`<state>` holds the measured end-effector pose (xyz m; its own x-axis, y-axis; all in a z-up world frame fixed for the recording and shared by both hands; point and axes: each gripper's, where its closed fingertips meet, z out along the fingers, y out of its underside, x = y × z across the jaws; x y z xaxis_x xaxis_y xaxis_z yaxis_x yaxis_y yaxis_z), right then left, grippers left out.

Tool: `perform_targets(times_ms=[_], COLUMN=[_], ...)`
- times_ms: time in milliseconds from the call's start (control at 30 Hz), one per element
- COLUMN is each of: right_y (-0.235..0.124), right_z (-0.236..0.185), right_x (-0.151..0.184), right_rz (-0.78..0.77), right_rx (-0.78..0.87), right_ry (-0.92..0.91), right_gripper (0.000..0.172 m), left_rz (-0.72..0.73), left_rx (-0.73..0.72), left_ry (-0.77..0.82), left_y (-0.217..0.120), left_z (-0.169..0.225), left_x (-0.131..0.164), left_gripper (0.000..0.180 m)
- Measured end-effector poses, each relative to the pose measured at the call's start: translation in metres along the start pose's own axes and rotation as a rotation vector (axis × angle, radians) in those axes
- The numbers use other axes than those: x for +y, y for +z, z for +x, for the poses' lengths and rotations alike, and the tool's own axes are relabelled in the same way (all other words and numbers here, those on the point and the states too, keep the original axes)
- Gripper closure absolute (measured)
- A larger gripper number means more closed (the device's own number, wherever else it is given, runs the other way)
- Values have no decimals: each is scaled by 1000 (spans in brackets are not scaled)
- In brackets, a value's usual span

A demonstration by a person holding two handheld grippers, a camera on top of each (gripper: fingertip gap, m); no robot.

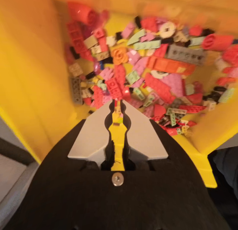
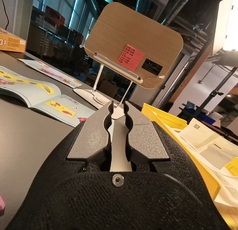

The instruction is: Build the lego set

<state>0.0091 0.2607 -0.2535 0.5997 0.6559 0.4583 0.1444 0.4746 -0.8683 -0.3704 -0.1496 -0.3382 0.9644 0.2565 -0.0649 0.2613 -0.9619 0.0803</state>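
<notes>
Left gripper (image 1: 117, 101): pointed steeply down, toward 12 o'clock in its own view; grey fingers (image 1: 99, 127) drawn almost together, thin slit between tips; a red brick (image 1: 114, 88) at the tips, grip not discernible through blur. Black body filling the 6 o'clock half of view.

Right gripper (image 2: 118, 103): held low, near level, aimed at 12 o'clock; grey fingers (image 2: 95, 130) parted by a narrow gap, nothing between them.

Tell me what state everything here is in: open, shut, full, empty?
Left tool: nearly closed, seemingly pinching a red brick piece at its tips; the view is blurred.
Right tool: open, nothing between its fingers.
Yellow bin: holds a loose heap of bricks.
Instruction booklet: lying open.
Book stand: upright, no book on it.
</notes>
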Motion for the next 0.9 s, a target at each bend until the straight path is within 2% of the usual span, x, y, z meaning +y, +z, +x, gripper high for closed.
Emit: perform_targets(times_ms=[133,233,267,400,500,567,633,733,833,900], right_y=[-1,-1,-1,-1,-1,-1,-1,-1,-1,-1], right_z=[3,4,5,4,4,4,3,3,3,3], right_x=[-1,1,1,2,2,2,2,2,3,3], right_rz=[2,-7,-8,-13,-12,-12,-14,-17,-17,-17], right_rx=[16,27,28,27,28,27,25,22,21,20], right_ry=[-8,-12,-12,-17,-20,-20,-22,-24,-24,-24], right_gripper=[161,162,162,163,163,163,163,163,163,163], left_rz=[-138,-91,-78,-105,-99,-3,31,-19,-52,-42], left_rx=[-30,-169,-172,19,106,89,102,175,140,103], left_ry=[-16,48,42,-7,-7,-24,-46,-19,84,148], left_y=[15,17,17,23,17,7,3,8,16,18], left_z=[-17,-46,-51,-34,-22,-28,-31,-20,-18,-18], left_x=[19,9,7,14,17,5,2,12,19,19], left_gripper=[174,180,180,180,178,178,176,166,152,150])
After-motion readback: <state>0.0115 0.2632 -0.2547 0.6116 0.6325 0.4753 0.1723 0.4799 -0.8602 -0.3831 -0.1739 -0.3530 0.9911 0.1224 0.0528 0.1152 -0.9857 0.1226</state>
